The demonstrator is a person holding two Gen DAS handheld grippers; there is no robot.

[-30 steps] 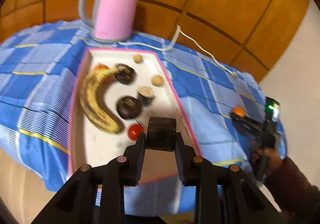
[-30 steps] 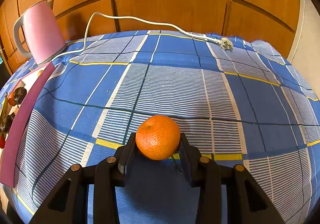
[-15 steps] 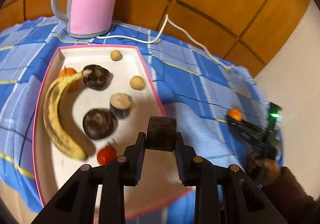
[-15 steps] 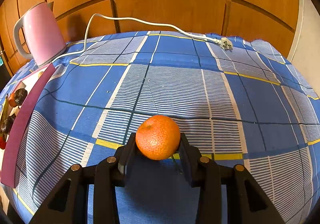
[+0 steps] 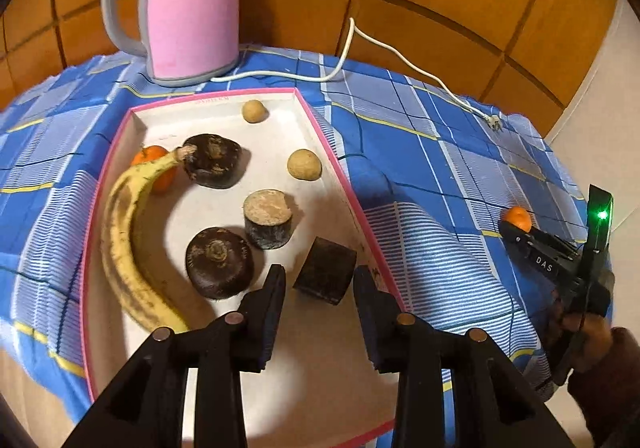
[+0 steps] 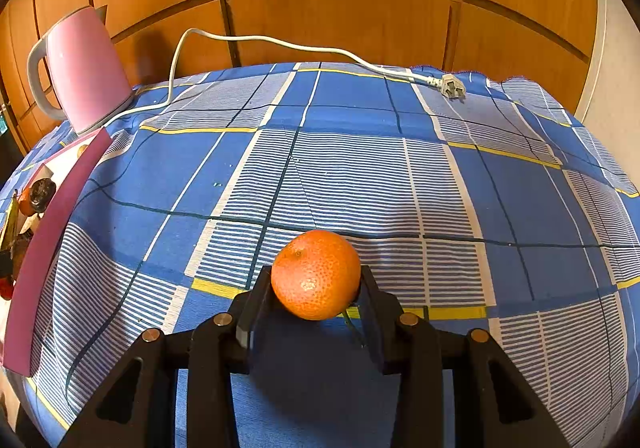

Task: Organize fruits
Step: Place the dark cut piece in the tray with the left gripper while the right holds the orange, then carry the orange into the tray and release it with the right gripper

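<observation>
A white tray with a pink rim (image 5: 340, 171) holds a spotted banana (image 5: 120, 240), a tangerine (image 5: 154, 163), two dark round fruits (image 5: 214, 165), a cut dark stub (image 5: 268, 217) and two small tan fruits (image 5: 304, 164). My left gripper (image 5: 318, 280) hangs over the tray's right side. Its jaws are opening, and a dark cylindrical piece (image 5: 326, 274) lies tilted on the tray floor between them, free of the left pad. My right gripper (image 6: 316, 284) is shut on another tangerine (image 6: 316, 274) just above the blue checked cloth.
A pink kettle (image 5: 188, 3) stands behind the tray, its white cord (image 5: 400, 51) trailing right to a plug (image 6: 452, 85). Wooden panels back the table. A person's hand and sleeve (image 5: 600, 352) hold the right gripper at the table's right edge.
My left gripper moved forward and lower over the tray, then its jaws parted and the dark piece dropped from the pads onto the tray floor. The right gripper and its tangerine stayed still.
</observation>
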